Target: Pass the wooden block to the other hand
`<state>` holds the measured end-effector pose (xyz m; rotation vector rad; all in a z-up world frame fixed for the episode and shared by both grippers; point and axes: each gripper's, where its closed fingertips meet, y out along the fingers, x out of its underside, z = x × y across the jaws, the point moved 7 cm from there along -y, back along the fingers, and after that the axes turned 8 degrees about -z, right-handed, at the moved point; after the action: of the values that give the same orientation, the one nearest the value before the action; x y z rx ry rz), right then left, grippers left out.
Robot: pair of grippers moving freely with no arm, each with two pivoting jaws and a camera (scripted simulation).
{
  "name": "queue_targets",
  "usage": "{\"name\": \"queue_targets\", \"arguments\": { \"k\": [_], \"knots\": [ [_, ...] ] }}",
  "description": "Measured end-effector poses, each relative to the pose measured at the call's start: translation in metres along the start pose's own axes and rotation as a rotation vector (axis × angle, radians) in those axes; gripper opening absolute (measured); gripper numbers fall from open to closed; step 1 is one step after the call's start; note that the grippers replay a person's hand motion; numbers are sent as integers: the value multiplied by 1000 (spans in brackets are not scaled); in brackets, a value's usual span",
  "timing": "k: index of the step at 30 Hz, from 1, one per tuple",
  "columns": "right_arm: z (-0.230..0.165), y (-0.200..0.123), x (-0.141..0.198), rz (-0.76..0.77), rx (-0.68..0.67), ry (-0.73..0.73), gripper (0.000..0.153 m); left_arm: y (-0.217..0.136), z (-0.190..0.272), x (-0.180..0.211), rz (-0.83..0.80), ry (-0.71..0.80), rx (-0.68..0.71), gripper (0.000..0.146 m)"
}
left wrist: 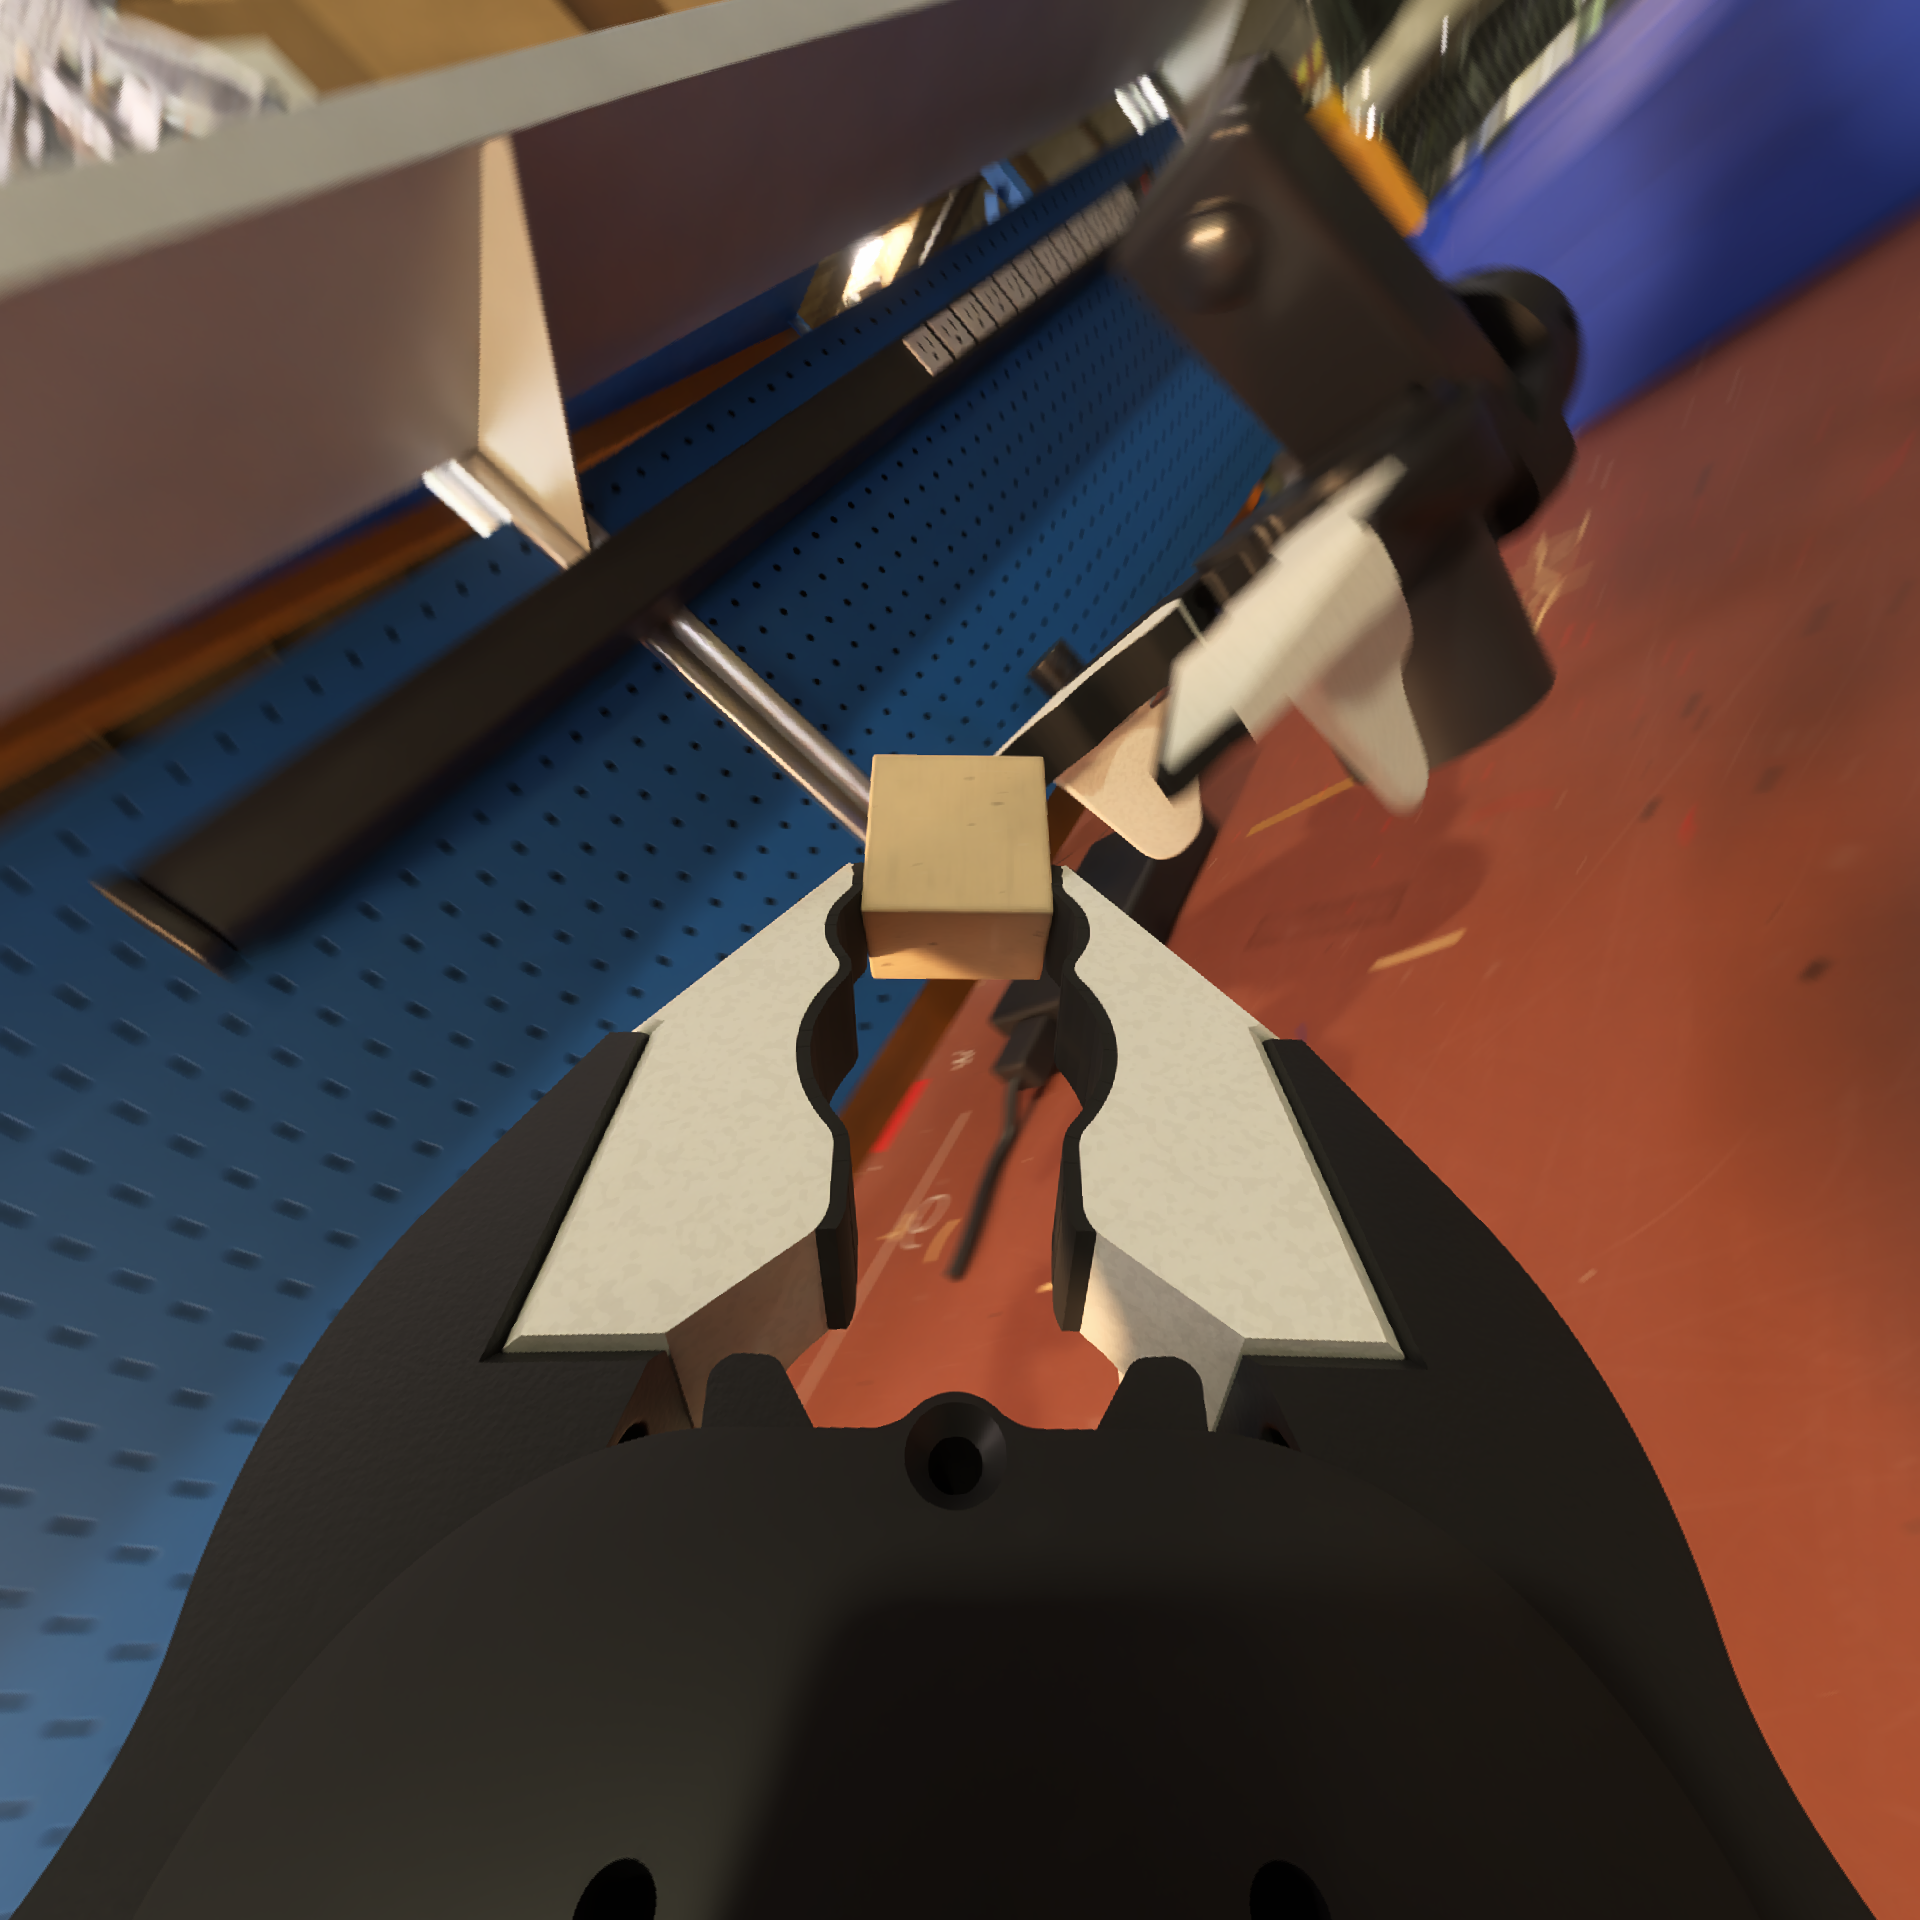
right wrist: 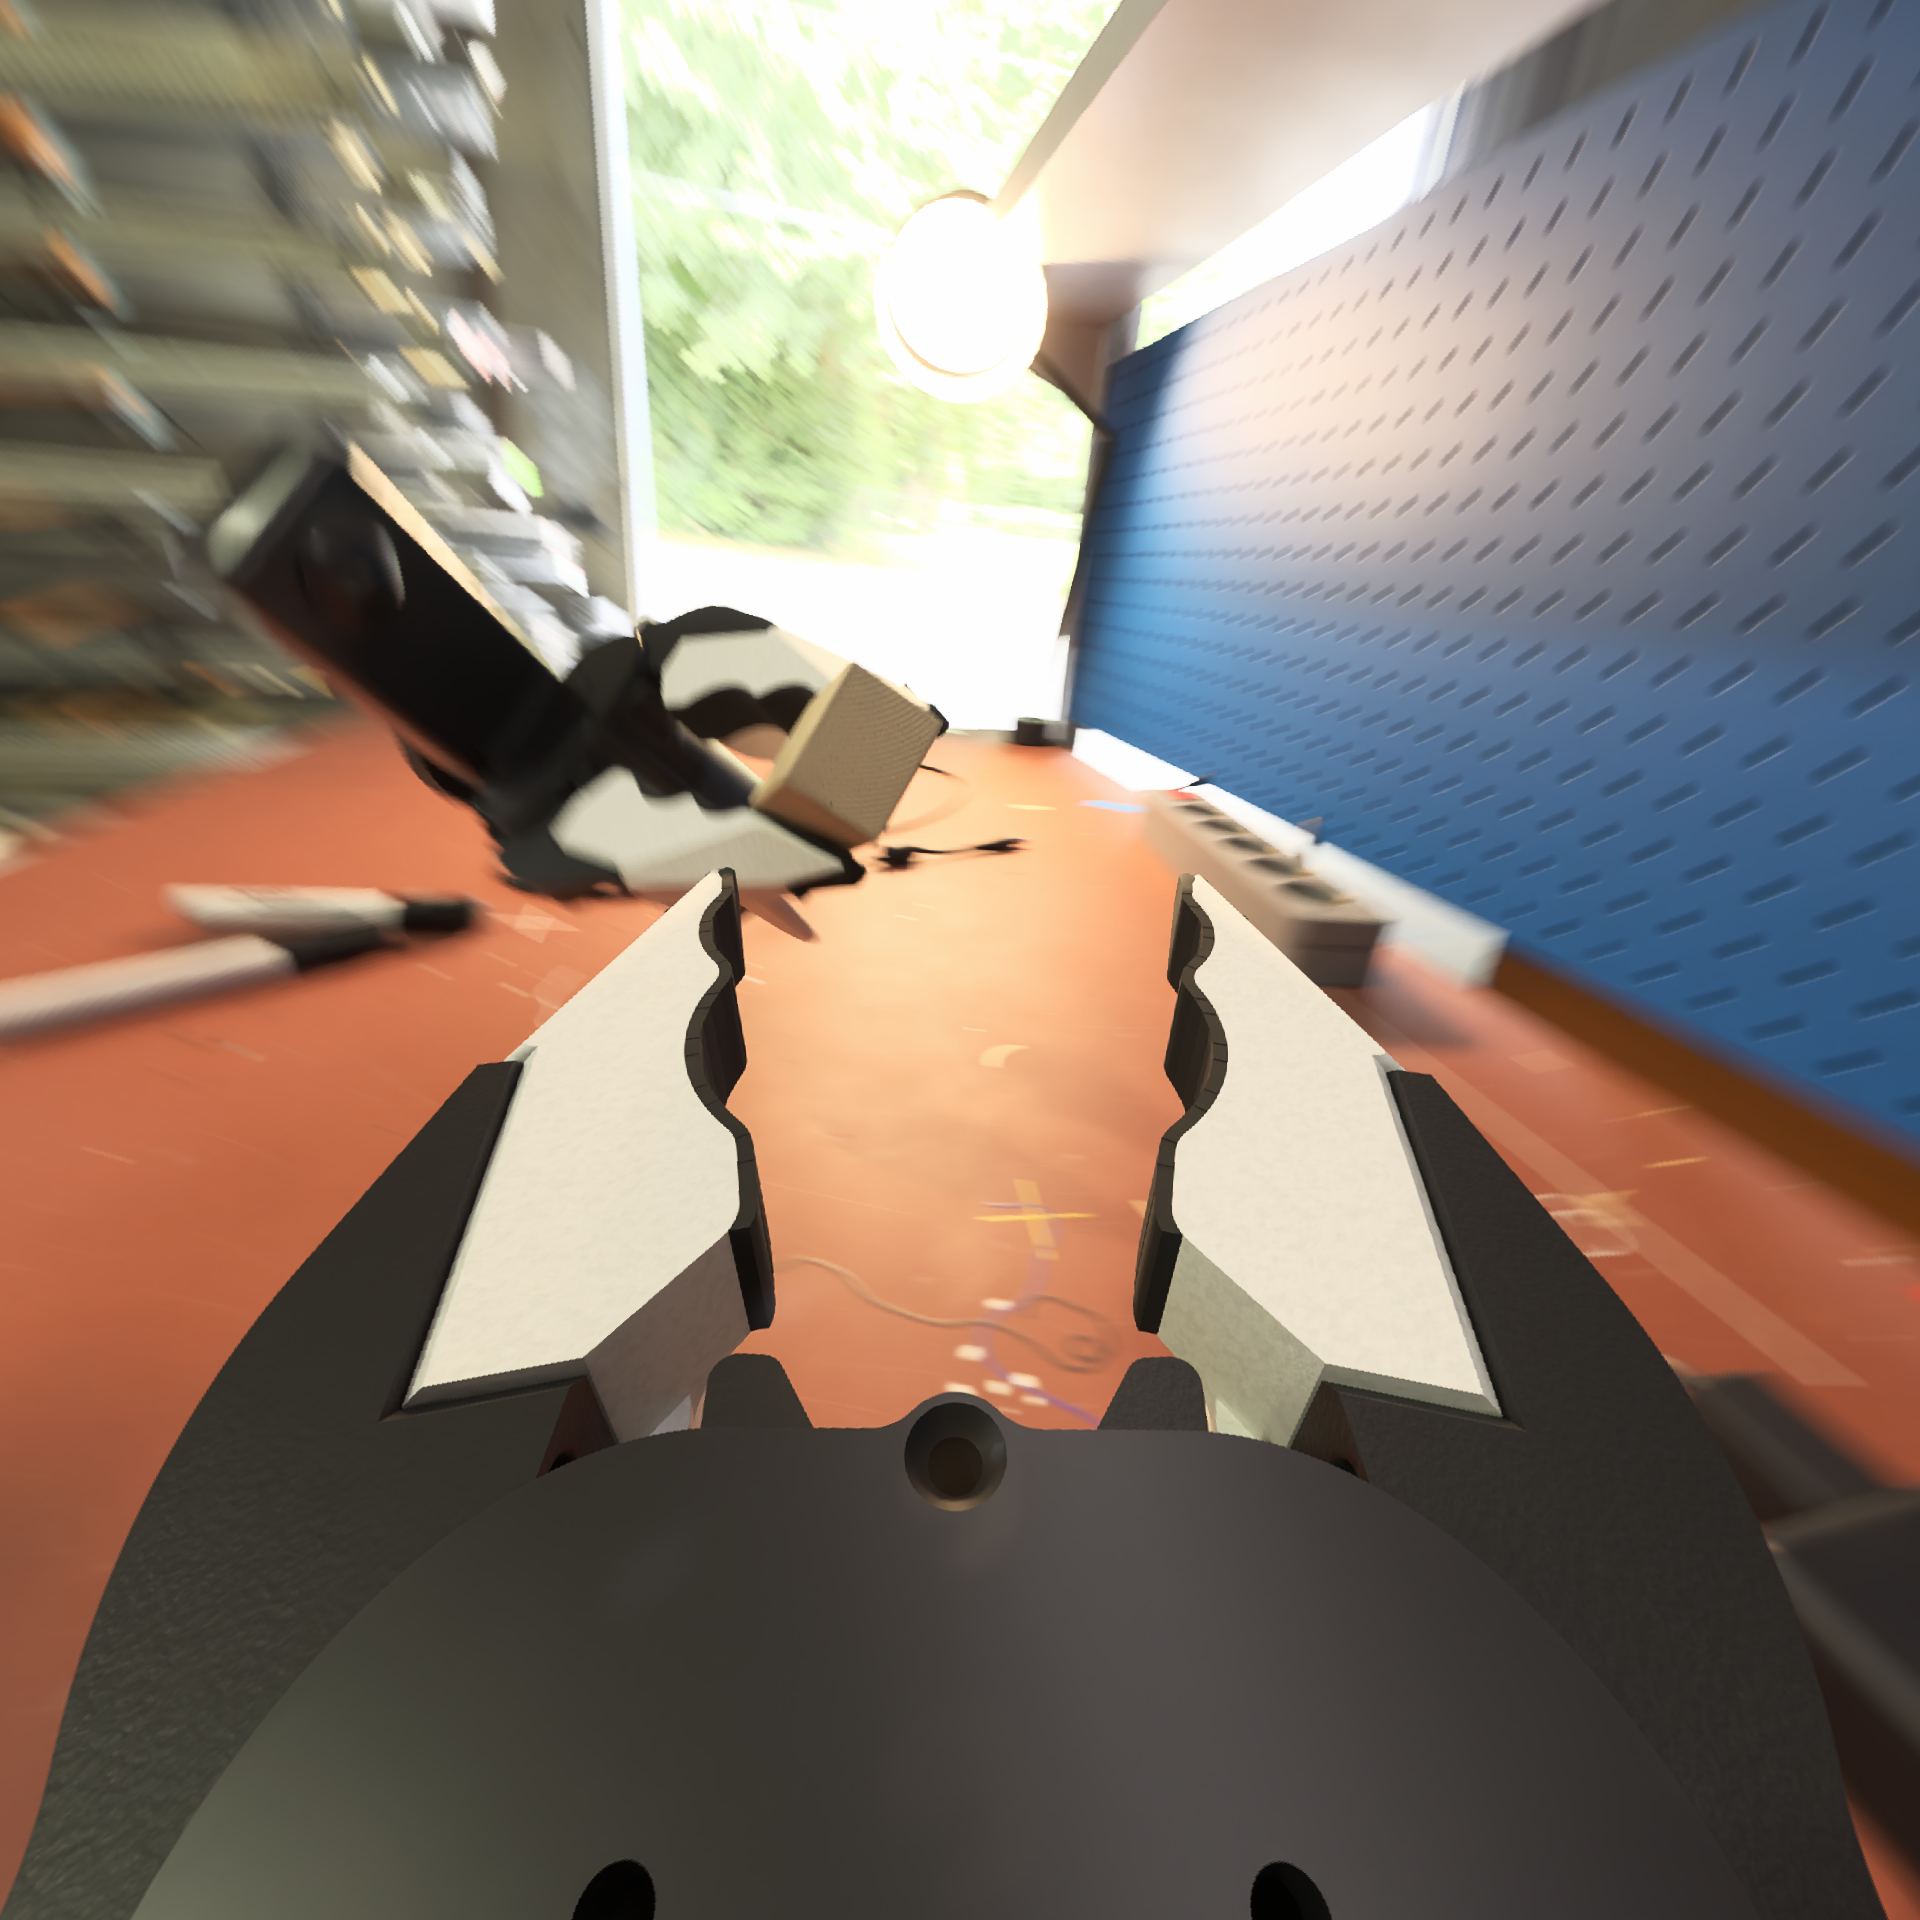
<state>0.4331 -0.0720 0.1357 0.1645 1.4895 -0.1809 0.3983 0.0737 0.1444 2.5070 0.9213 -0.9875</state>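
A pale wooden block is clamped between the tips of my left gripper, held in the air above the red-brown table. In the right wrist view the same block shows ahead and to the left, in the left gripper. My right gripper is open and empty, its fingers wide apart, a short way from the block. In the left wrist view the right gripper shows at the upper right, just beyond the block, open.
A blue pegboard wall runs along the table's edge, with a grey power strip at its foot. Two markers lie on the table at the left. A black cable lies below the block. A shelf hangs above.
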Motion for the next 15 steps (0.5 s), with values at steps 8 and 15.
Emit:
{"name": "queue_targets", "arguments": {
  "k": [8, 15],
  "knots": [
    [-38, 4, -19, -128, 393, -800, 76, -7, -32, 11, 164, -754, 347, 34],
    [-49, 27, -15, -165, 463, -932, 94, -4, -29, 9, 261, -956, 506, 34]
  ]
}}
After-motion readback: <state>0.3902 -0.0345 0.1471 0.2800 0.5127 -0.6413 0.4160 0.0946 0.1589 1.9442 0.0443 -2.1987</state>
